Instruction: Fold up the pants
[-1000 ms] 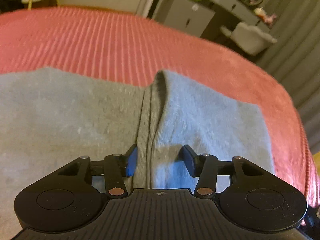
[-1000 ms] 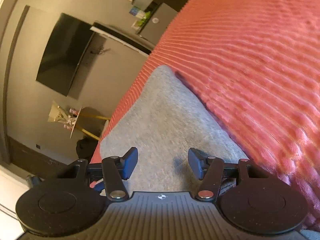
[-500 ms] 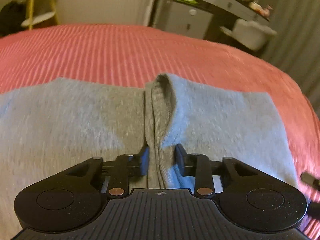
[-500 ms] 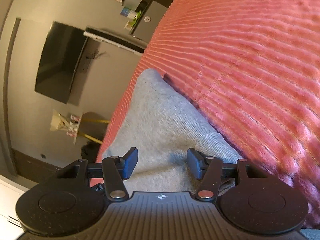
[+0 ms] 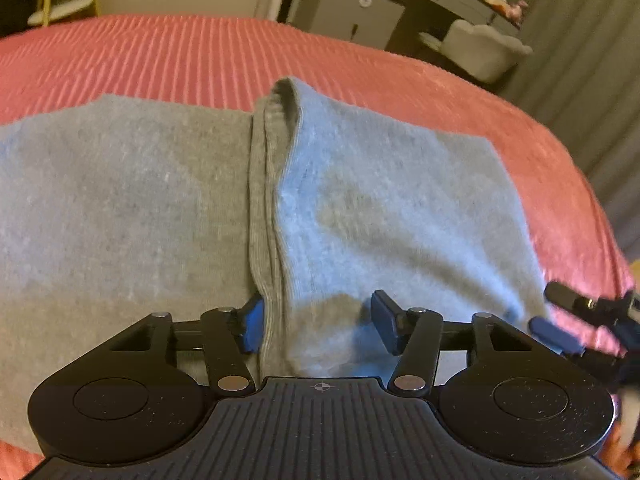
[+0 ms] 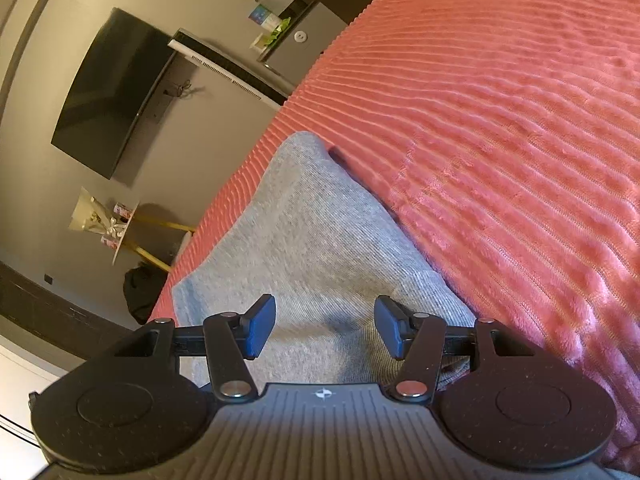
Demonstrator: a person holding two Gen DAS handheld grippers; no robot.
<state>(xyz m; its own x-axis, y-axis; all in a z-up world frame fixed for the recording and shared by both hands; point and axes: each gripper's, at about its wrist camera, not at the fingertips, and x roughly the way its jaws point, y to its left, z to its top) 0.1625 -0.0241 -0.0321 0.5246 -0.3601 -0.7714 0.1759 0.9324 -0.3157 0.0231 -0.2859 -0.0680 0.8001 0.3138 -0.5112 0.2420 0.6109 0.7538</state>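
Observation:
Grey pants lie flat on a red ribbed bedspread, with a folded-over layer on the right and a ribbed band running down the middle. My left gripper is open, low over the near edge, with the band beside its left finger. My right gripper is open just above the pants' grey fabric near its edge. It also shows in the left wrist view, at the pants' right edge.
The red bedspread spreads wide beyond the pants. A grey cabinet, a white chair and curtains stand past the bed. A wall TV and a small round side table are beside the bed.
My left gripper closed on the ribbed band half a second ago and has opened again. My right gripper stayed open and shifted slightly over the pants.

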